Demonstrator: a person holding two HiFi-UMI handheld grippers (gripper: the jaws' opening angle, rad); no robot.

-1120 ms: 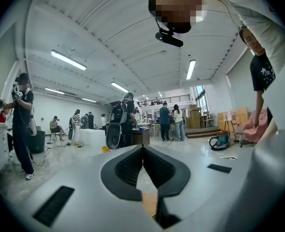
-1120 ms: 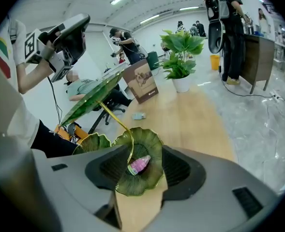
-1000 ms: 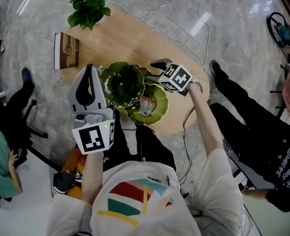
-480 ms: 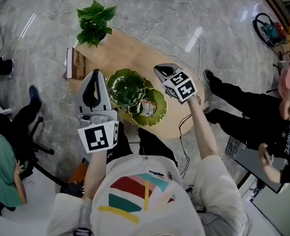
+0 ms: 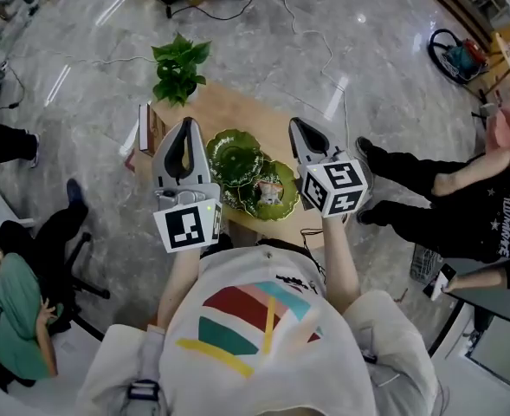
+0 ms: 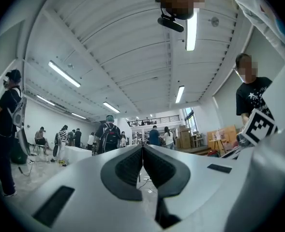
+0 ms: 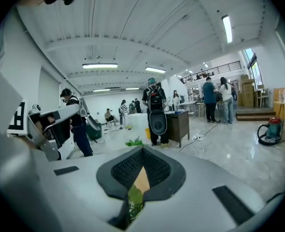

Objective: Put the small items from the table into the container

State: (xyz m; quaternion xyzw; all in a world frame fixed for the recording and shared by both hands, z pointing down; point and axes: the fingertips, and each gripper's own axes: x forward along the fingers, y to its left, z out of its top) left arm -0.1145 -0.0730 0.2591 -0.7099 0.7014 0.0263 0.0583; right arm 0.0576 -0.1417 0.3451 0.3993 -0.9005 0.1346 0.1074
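Note:
Both grippers are held high above the oval wooden table (image 5: 222, 109), pointing out into the room. My left gripper (image 5: 185, 125) (image 6: 142, 147) is shut, its pads meeting with nothing between them. The right gripper (image 5: 295, 125) (image 7: 142, 150) is shut too and holds nothing. Below them on the table lie two green leaf-shaped dishes: the farther dish (image 5: 235, 156) looks bare, and the nearer dish (image 5: 282, 180) holds small items (image 5: 267, 194). A sliver of green dish (image 7: 131, 204) and table shows behind the right jaws.
A potted plant (image 5: 178, 61) and a book (image 5: 144, 128) sit at the table's far-left end. A person in black (image 5: 449, 193) sits to the right, another in green (image 5: 12, 310) to the left. Cables run over the marble floor (image 5: 384, 76). People stand across the hall.
Both grippers rose away from the dishes, the right one farther, and it swung up from pointing down. The table now looks smaller and lower in the head view.

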